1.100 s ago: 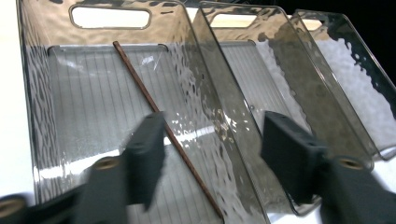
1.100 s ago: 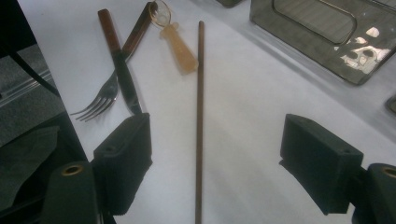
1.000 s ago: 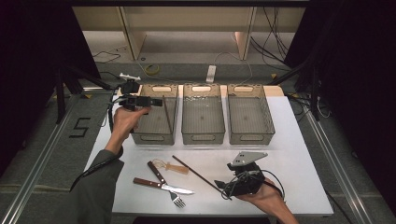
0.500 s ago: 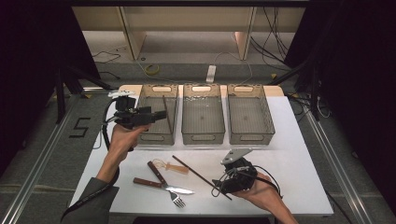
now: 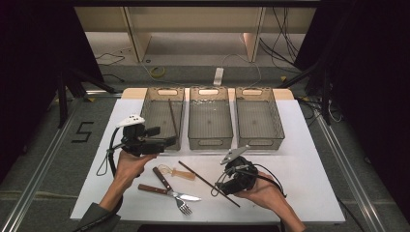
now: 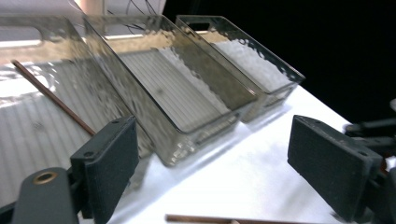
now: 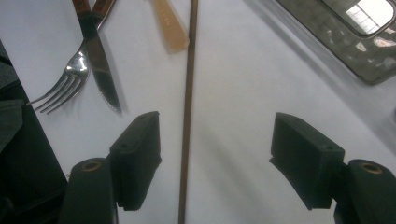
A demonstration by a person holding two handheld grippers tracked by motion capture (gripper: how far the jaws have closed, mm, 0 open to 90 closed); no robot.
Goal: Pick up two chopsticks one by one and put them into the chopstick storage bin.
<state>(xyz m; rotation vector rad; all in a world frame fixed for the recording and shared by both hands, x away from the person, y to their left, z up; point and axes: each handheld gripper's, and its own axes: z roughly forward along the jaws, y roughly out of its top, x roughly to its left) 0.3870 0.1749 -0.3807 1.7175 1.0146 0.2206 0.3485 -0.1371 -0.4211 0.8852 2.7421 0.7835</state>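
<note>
Brown chopstick on table between wide-apart, closing right gripper jaws; left gripper agape, empty.

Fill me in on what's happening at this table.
A person is sorting utensils into three clear bins. One chopstick already lies in the left bin; the left gripper, jaws just opened and empty, sits beside it. The right gripper is closing around the second chopstick on the table, not yet gripping.
</note>
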